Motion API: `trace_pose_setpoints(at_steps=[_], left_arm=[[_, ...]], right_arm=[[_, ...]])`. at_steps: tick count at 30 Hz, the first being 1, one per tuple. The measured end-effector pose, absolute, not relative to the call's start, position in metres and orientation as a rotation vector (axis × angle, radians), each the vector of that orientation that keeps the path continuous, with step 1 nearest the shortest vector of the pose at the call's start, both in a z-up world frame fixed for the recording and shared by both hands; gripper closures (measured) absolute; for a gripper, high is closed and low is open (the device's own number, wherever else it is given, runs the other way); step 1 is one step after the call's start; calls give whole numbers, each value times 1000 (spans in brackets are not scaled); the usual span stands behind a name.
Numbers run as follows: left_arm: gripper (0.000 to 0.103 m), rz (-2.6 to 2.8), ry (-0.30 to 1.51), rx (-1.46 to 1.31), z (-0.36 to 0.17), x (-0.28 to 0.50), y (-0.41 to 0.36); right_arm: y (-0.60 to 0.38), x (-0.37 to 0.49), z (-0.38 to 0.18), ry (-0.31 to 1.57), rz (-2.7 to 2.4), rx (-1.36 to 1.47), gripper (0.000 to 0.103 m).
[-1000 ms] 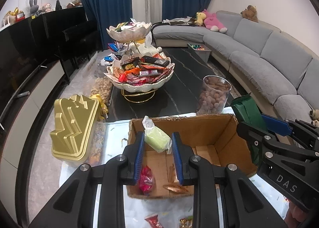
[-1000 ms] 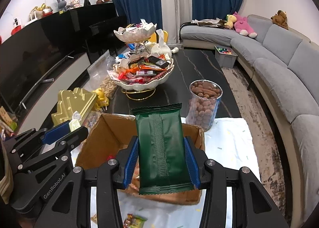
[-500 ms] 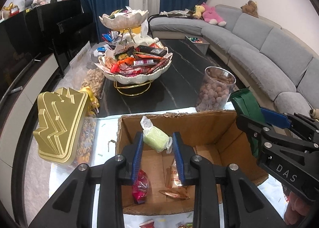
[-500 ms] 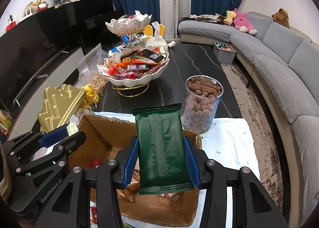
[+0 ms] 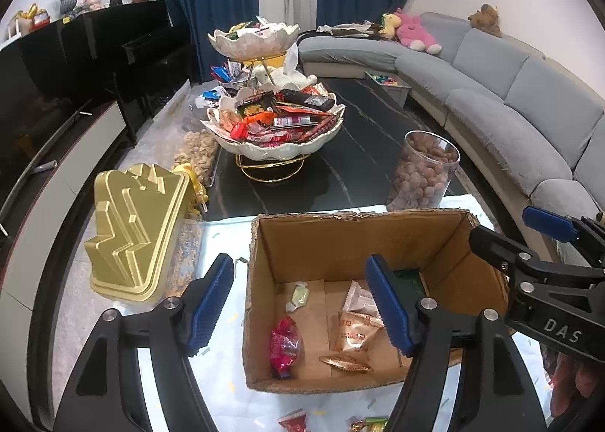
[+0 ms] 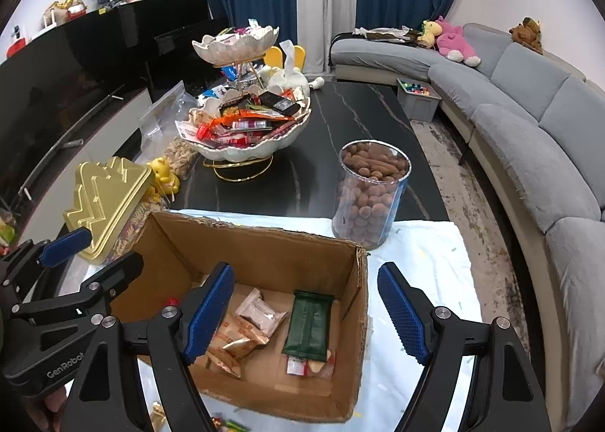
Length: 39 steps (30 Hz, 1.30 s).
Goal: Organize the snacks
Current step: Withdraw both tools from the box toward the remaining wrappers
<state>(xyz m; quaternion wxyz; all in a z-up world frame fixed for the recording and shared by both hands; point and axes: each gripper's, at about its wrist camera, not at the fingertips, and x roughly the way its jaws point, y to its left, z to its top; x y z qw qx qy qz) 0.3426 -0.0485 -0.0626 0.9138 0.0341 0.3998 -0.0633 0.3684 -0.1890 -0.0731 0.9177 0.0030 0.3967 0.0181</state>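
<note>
An open cardboard box (image 5: 340, 243) (image 6: 264, 254) stands on a white cloth. Inside lie a pale green candy (image 5: 299, 296), a red packet (image 5: 285, 343), beige packets (image 5: 355, 330) (image 6: 261, 313) and a dark green packet (image 6: 308, 324). My left gripper (image 5: 302, 299) is open and empty above the box. My right gripper (image 6: 306, 313) is open and empty above the box; it also shows at the right of the left wrist view (image 5: 537, 261).
A gold tin (image 5: 136, 231) stands left of the box. A clear jar of brown snacks (image 5: 425, 171) (image 6: 372, 191) stands behind it. A two-tier shell bowl stand (image 5: 276, 121) full of snacks is on the black table. Loose candies (image 5: 295, 420) lie on the cloth in front.
Both grippers opened. The pale green candy dropped from the left gripper into the box, and the dark green packet dropped from the right gripper into the box.
</note>
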Motion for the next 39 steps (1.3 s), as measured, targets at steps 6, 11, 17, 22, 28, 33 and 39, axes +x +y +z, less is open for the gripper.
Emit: trace_pose_setpoints(at_steps=[6, 11, 17, 22, 28, 33, 39], left_arm=[[31, -139, 808, 57, -49, 327, -46], [30, -144, 782, 51, -35, 311, -44], [30, -141, 761, 53, -23, 291, -39], [30, -131, 745, 49, -15, 275, -31], [30, -116, 745, 36, -14, 258, -19], [30, -104, 749, 30, -18, 244, -10], [30, -88, 759, 17, -26, 226, 1]], right_arm=[[-185, 349, -54, 781, 39, -1, 24], [-183, 330, -39, 758, 40, 11, 24], [-178, 308, -29, 745, 44, 9, 24], [-172, 292, -23, 732, 51, 3, 24], [-162, 277, -21, 726, 62, -7, 24], [-149, 264, -22, 723, 83, -20, 24], [-134, 249, -34, 745, 111, -34, 24]])
